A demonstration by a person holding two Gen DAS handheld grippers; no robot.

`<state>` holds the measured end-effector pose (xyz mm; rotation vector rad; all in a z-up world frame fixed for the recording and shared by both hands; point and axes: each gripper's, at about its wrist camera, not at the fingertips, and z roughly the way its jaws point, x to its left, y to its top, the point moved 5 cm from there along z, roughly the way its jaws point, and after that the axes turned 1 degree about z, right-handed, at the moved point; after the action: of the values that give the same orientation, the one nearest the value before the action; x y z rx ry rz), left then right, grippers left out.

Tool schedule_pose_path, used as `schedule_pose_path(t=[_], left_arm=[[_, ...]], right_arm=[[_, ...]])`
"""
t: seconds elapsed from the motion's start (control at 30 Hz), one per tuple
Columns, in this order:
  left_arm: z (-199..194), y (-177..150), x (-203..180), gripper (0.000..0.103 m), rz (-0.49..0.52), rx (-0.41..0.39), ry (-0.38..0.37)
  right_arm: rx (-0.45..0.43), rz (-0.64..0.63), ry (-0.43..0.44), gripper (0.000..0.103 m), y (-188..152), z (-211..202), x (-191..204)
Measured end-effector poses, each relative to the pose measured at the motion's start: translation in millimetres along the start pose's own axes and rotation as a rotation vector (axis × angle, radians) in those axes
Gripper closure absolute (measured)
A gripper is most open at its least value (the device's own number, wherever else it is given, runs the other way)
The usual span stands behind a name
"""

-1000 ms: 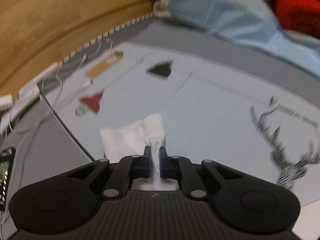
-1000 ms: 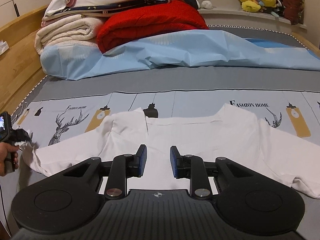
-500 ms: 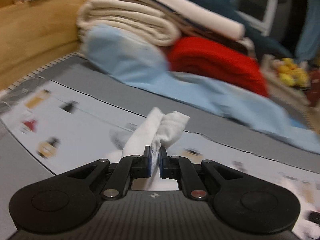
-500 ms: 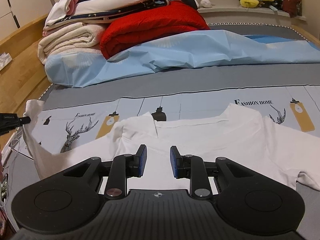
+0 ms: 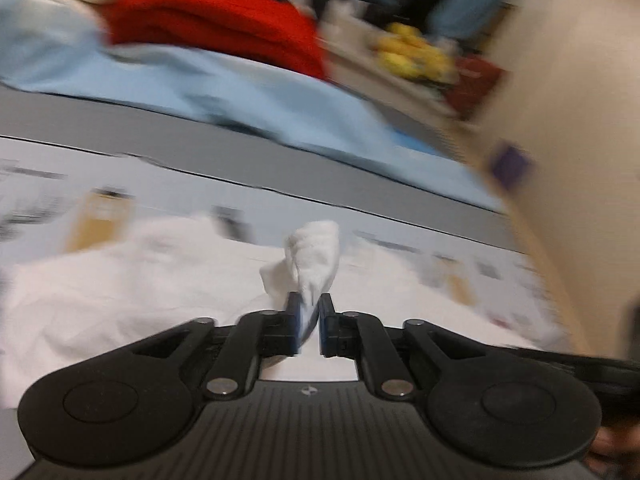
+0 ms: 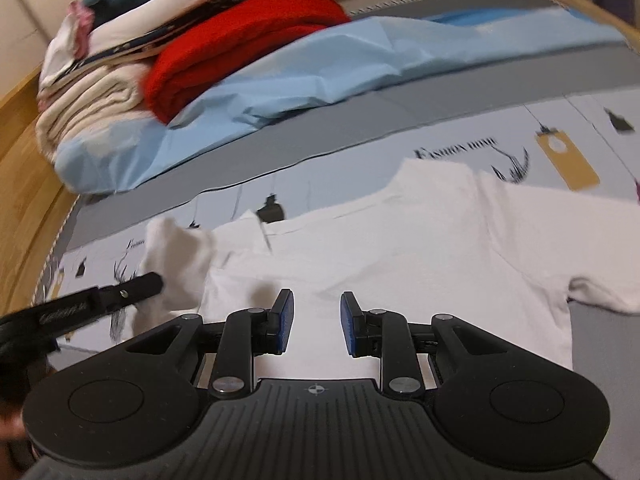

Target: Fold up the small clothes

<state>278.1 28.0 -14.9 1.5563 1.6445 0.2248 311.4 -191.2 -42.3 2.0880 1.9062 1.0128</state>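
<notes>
Red blanket (image 6: pixel 240 44), light-blue sheet (image 6: pixel 320 76), yellow plush toys (image 5: pixel 412 52)

A home bedroom: a bed (image 6: pixel 360 108) in a printed sheet, folded blankets (image 6: pixel 240 52) stacked at its head, wooden frame (image 6: pixel 24 152) alongside.

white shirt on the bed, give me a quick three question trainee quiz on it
1. True or false: the right gripper is closed on the white shirt.
2. Which part of the shirt sits between the fingers of the left gripper? A) the collar B) a sleeve C) the bottom hem
3. Fill in: the folded blanket stacked beyond the light blue sheet is ____ in colour.

Key:
1. False. Its jaws stand apart above the shirt with nothing between them.
2. B. The sleeve rises from between the jaws, which have just been opening; a gap shows beside the cloth.
3. Red.
</notes>
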Motion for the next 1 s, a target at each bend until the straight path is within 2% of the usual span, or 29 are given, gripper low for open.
schedule_pose_path(t=[0.03,0.07,0.13,0.2,0.37,0.57,0.63,0.77,0.8,0.9,0.93,1.0], left_arm=[[4.7,-0.1,-7.2,0.059,0.012,0.035,-0.055],[4.0,0.1,-8.1,0.056,0.023,0.035,-0.068],[-0.3,5.9,1.7,0.056,0.035,-0.006,-0.003],[-2.0,11.6,24.5,0.056,-0.009,-0.004,0.07],[-16.4,19.2,98.8,0.057,-0.071,0.047,0.39],[-59.3,32.9,183.7,0.057,-0.272,0.001,0.524],[-71.9,35.1,197.8,0.058,-0.302,-0.009,0.556],[-75.0,39.0,214.4,0.058,-0.318,-0.004,0.558],[-72.9,40.0,214.0,0.058,-0.31,0.0,0.553],[-71.5,38.9,208.7,0.058,-0.29,0.007,0.547],[-69.9,39.1,207.3,0.058,-0.285,0.008,0.545],[-67.1,36.1,201.0,0.058,-0.277,0.01,0.542]], right_arm=[[0.003,0.021,0.001,0.076,0.6,1.7,-4.8],[0.005,0.038,-0.004,0.076,0.9,3.6,-9.0],[0.01,0.078,-0.033,0.074,-0.5,9.3,-18.4],[0.03,0.111,-0.043,0.073,-4.0,18.4,-26.3],[0.095,0.15,-0.063,0.073,-17.7,47.9,-36.5],[0.214,0.13,-0.119,0.073,-43.0,91.9,-39.4],[0.25,0.111,-0.121,0.069,-50.9,103.3,-35.6],[0.269,0.034,-0.15,0.067,-58.7,116.6,-22.9],[0.262,0.005,-0.151,0.07,-58.3,117.8,-18.1],[0.242,-0.052,-0.163,0.093,-56.2,120.6,-13.1],[0.236,-0.06,-0.169,0.098,-55.7,120.7,-13.4],[0.227,-0.051,-0.156,0.1,-53.3,118.6,-14.9]])
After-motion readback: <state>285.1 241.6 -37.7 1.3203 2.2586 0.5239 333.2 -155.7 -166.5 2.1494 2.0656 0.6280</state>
